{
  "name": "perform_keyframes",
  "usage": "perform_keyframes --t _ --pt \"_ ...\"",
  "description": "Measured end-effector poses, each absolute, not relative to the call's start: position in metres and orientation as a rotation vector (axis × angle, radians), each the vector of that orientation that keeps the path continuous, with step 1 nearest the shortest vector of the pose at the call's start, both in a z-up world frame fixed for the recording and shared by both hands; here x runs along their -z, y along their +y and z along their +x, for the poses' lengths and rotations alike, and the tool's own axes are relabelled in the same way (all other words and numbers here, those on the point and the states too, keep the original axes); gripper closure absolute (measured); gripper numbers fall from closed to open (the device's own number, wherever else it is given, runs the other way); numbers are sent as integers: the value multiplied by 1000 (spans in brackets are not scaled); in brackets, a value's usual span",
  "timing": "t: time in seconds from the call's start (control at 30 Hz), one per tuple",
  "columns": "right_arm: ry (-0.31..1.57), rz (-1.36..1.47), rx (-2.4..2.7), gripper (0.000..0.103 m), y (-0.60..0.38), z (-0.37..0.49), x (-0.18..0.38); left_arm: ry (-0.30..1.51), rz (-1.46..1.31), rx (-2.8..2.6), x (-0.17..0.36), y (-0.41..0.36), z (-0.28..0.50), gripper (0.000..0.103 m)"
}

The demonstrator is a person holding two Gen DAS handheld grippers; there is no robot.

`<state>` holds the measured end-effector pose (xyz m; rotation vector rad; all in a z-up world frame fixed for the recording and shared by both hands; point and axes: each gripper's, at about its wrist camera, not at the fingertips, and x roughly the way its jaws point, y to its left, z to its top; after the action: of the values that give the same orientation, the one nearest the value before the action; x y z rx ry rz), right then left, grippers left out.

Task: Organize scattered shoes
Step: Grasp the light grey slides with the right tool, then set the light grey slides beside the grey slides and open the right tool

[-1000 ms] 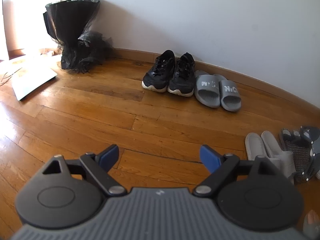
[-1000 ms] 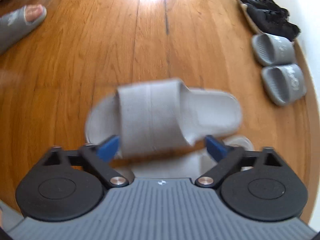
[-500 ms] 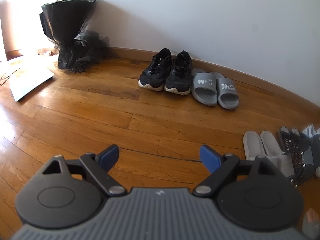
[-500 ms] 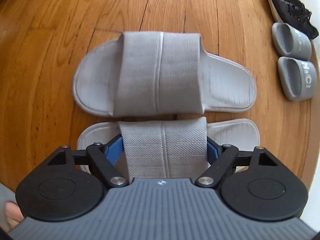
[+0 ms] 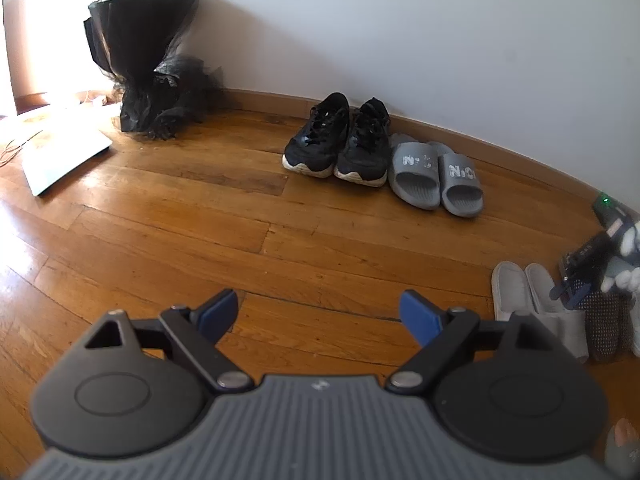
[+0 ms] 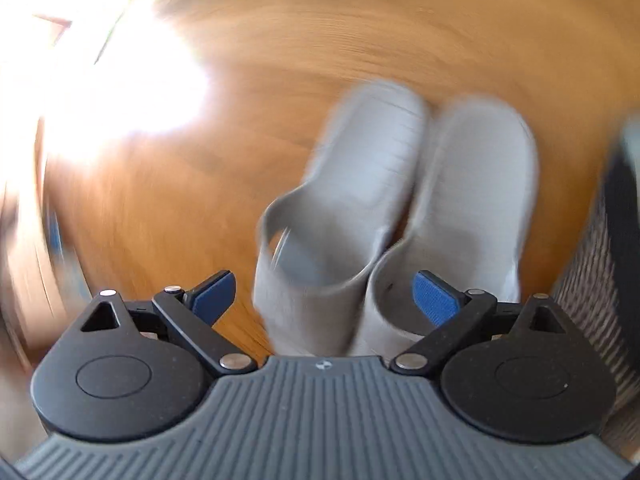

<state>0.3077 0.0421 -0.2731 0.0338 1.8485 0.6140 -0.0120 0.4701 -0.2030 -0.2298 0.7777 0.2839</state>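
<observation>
Two pale grey slippers [image 6: 348, 208] lie side by side on the wooden floor, blurred by motion, with their straps nearest the camera. My right gripper [image 6: 324, 300] hangs over their strap ends. Its jaws are opening, and the blue pads [image 6: 436, 300] press on neither slipper. The same pair [image 5: 536, 304] shows at the right in the left wrist view, with the right gripper [image 5: 576, 288] just above it. My left gripper [image 5: 320, 316] stands open over bare floor. Black sneakers [image 5: 340, 140] and grey slides [image 5: 436, 176] are paired against the wall.
Dark mesh slippers [image 5: 604, 320] lie right of the pale pair. A black wrapped bouquet [image 5: 148, 64] stands in the far left corner with a flat white board [image 5: 64, 156] beside it. A person's toes [image 5: 622, 440] show at the lower right edge.
The right gripper let go of the nearer slipper's strap and swung round; the pair now runs lengthwise away from it. It has come into the left wrist view. The left gripper stays put.
</observation>
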Motion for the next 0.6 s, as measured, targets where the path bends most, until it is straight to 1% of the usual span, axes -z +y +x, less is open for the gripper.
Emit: perform_keyframes --t 0.03,0.07,0.1,0.13,0.17,0.2,0.23,0.27,0.3,0.4,0.6 --pt "1876 39 -568 12 45 311 280 778 -225 -281 202 469 -12 15" --pt "1903 7 -535 22 51 311 289 777 -222 -279 202 468 -12 15" --pt "1938 -40 -490 27 59 310 301 776 -220 -277 201 468 -13 15" --pt "1976 -80 -449 39 65 307 313 775 -220 -275 201 468 -13 15" --pt "2006 -111 -426 57 70 302 322 775 -220 -274 202 468 -13 15" --pt "2012 -138 -421 63 74 298 326 774 -221 -274 202 468 -13 15" --pt "2007 -163 -421 66 77 294 327 775 -221 -275 202 468 -13 15" --pt "1979 -209 -426 79 82 289 325 777 -223 -277 203 469 -12 15" --pt "1944 -244 -426 84 87 285 320 780 -225 -279 204 470 -12 15" --pt "1833 -313 -401 86 96 275 306 782 -230 -289 205 473 -11 15" --pt "1752 -279 -405 87 104 277 288 796 -227 -289 207 472 -8 15"
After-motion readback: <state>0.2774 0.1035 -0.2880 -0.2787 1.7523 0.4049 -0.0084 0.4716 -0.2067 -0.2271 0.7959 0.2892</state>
